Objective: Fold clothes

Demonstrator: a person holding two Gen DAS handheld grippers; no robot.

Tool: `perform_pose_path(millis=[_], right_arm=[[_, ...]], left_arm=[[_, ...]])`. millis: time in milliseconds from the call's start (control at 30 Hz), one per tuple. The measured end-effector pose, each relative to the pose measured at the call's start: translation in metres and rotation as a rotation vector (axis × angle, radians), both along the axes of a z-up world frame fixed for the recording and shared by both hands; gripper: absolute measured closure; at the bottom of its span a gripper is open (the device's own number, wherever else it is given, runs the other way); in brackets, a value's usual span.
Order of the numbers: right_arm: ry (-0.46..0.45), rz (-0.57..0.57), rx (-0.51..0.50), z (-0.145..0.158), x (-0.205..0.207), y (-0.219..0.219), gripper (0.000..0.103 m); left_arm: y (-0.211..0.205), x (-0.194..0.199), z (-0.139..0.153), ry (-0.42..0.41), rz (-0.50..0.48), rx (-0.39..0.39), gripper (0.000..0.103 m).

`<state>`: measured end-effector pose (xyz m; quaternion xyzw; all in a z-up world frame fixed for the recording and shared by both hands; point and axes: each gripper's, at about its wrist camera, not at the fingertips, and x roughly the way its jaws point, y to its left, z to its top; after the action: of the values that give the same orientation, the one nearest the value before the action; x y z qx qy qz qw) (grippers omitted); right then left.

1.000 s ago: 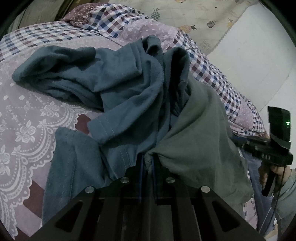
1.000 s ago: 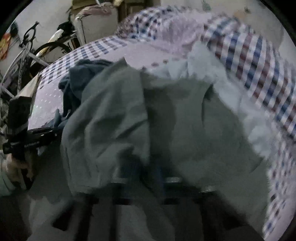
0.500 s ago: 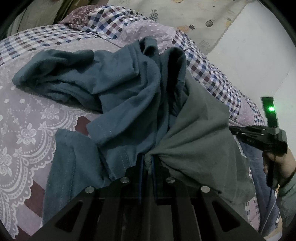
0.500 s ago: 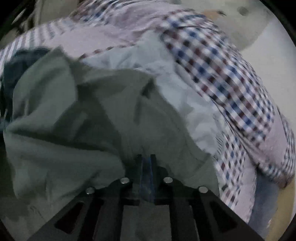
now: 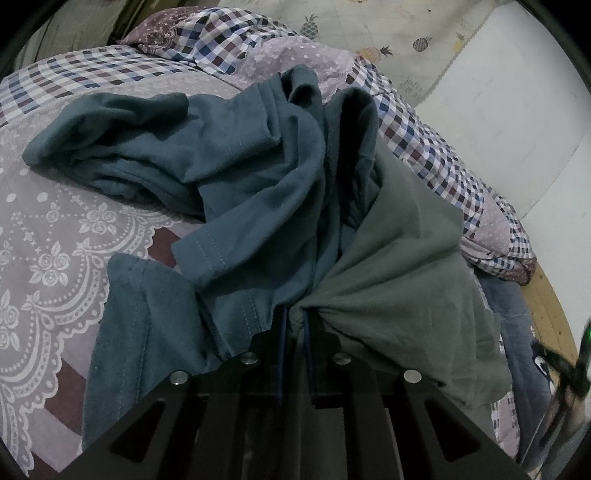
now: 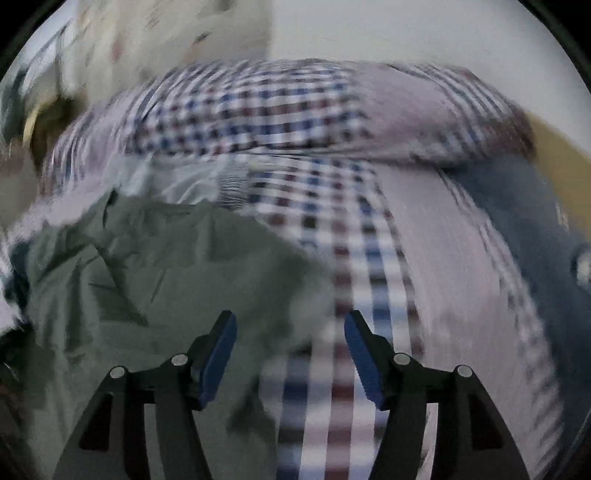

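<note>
At the bottom centre of the left wrist view, the left gripper [image 5: 294, 317] was seen clenched on a bunch of cloth, its two dark fingers pressed close together with fabric gathered between them. The pinched cloth belonged to the grey-green garment [image 5: 399, 280], which fanned out from the fingertips toward the lower right of the frame. Just to its left, and touching it, the teal garment [image 5: 236, 177] was spread in crumpled folds across the middle of the frame, one stitched hem lying near the gripper and a sleeve-like end reaching the upper left. Both garments were laid on a lilac bedspread [image 5: 48, 236] printed with white lace and roses. Farther back, a checked quilt [image 5: 229, 29] was bunched along the top and right edge, and behind it a pale wall [image 5: 509, 110] was visible. The right gripper was glimpsed only as a blur at the far lower right edge.

In the right wrist view, heavily blurred, the right gripper [image 6: 290, 354] was shown released, its blue-padded fingers [image 6: 219, 354] held wide apart with nothing between them. The grey-green garment [image 6: 155, 280] was seen at lower left, under and beyond the left finger. The checked quilt [image 6: 258, 110] was heaped beyond, at centre and top.
</note>
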<state>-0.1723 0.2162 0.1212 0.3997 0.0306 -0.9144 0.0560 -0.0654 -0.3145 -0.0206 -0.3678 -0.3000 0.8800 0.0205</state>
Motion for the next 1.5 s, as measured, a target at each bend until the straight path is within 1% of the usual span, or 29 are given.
perform_pose_path(millis=[100, 167, 233, 300, 367, 400, 433, 467, 500, 567, 600, 667, 733, 800, 867, 900, 933, 967, 1000, 1033, 1067, 1100, 1167, 1233, 1267, 1333, 1400, 1467, 1500], right_arm=[[0.018, -0.019, -0.125, -0.008, 0.041, 0.026, 0.038], [0.006, 0.001, -0.144, -0.015, 0.043, 0.030, 0.038], [-0.012, 0.036, -0.161, -0.022, 0.036, 0.025, 0.038], [-0.048, 0.100, -0.193, -0.027, 0.022, 0.015, 0.039], [-0.098, 0.122, -0.189, -0.039, 0.002, 0.006, 0.039], [-0.122, 0.127, -0.182, -0.047, -0.007, 0.002, 0.041], [-0.153, 0.138, -0.171, -0.056, -0.018, -0.004, 0.066], [-0.174, 0.159, -0.149, -0.062, -0.024, -0.011, 0.099], [-0.179, 0.184, -0.117, -0.064, -0.027, -0.020, 0.102], [-0.076, 0.261, -0.046, -0.048, -0.014, -0.039, 0.102], [0.003, 0.274, -0.020, -0.035, -0.004, -0.044, 0.102], [0.181, 0.229, -0.031, -0.009, 0.016, -0.039, 0.102], [0.295, 0.156, -0.067, 0.001, 0.022, -0.028, 0.102], [0.278, 0.111, -0.076, -0.010, 0.004, -0.024, 0.102], [0.172, 0.100, -0.044, -0.033, -0.027, -0.030, 0.102], [0.099, 0.094, -0.007, -0.047, -0.045, -0.035, 0.101], [0.032, 0.088, 0.025, -0.061, -0.059, -0.038, 0.098], [-0.006, 0.082, 0.051, -0.069, -0.067, -0.040, 0.090], [-0.040, 0.075, 0.077, -0.077, -0.073, -0.041, 0.086], [-0.030, 0.048, 0.075, -0.073, -0.069, -0.039, 0.072], [-0.014, 0.018, 0.069, -0.068, -0.064, -0.036, 0.056], [0.002, -0.013, 0.063, -0.063, -0.059, -0.032, 0.051], [0.029, -0.040, -0.018, -0.052, -0.034, -0.019, 0.047], [0.057, -0.056, -0.069, -0.042, 0.003, -0.005, 0.046], [0.071, -0.064, -0.094, -0.037, 0.021, 0.002, 0.044], [0.100, -0.055, -0.132, -0.029, 0.074, 0.014, 0.039], [0.125, -0.053, -0.145, -0.024, 0.125, 0.021, 0.034], [0.142, -0.061, -0.140, -0.026, 0.181, 0.031, 0.031], [0.147, -0.068, -0.131, -0.028, 0.205, 0.032, 0.030]], left_arm=[[0.002, -0.001, 0.001, 0.001, -0.003, 0.002, 0.092], [0.002, -0.001, 0.000, 0.002, -0.004, 0.003, 0.091], [0.002, -0.002, 0.000, 0.004, -0.003, 0.002, 0.091], [0.003, -0.002, -0.001, 0.004, -0.003, -0.003, 0.091], [0.005, -0.004, -0.001, 0.001, -0.002, -0.015, 0.091], [0.007, -0.004, -0.001, 0.000, -0.001, -0.021, 0.091], [0.007, -0.005, -0.001, 0.000, -0.001, -0.024, 0.091], [0.008, -0.006, -0.002, 0.001, 0.000, -0.024, 0.091], [0.008, -0.006, -0.002, 0.002, 0.000, -0.023, 0.091], [0.008, -0.006, -0.004, 0.002, 0.003, -0.021, 0.090], [0.009, -0.007, -0.004, 0.003, 0.005, -0.024, 0.090], [0.012, -0.008, -0.003, 0.003, 0.006, -0.036, 0.090], [0.017, -0.009, -0.002, 0.005, 0.009, -0.049, 0.090], [0.019, -0.010, -0.002, 0.006, 0.010, -0.058, 0.090], [0.020, -0.011, -0.002, 0.006, 0.009, -0.059, 0.090], [0.020, -0.012, -0.002, 0.007, 0.009, -0.056, 0.090], [0.020, -0.012, -0.002, 0.006, 0.008, -0.055, 0.090], [0.021, -0.013, -0.002, 0.006, 0.007, -0.053, 0.090], [0.020, -0.014, -0.003, 0.005, 0.005, -0.048, 0.090], [0.020, -0.015, -0.003, 0.003, 0.003, -0.043, 0.090], [0.020, -0.016, -0.004, 0.002, 0.002, -0.038, 0.090], [0.020, -0.017, -0.004, 0.001, 0.000, -0.035, 0.090], [0.021, -0.015, -0.003, -0.001, -0.003, -0.037, 0.090], [0.022, -0.015, -0.002, -0.002, -0.007, -0.035, 0.088], [0.021, -0.016, -0.002, -0.003, -0.008, -0.033, 0.086], [0.017, -0.019, -0.002, -0.007, -0.014, -0.020, 0.084], [0.017, -0.021, 0.000, -0.011, -0.027, -0.012, 0.077], [0.020, -0.020, 0.004, -0.012, -0.051, -0.019, 0.058], [0.024, -0.016, 0.008, -0.017, -0.062, -0.040, 0.053]])
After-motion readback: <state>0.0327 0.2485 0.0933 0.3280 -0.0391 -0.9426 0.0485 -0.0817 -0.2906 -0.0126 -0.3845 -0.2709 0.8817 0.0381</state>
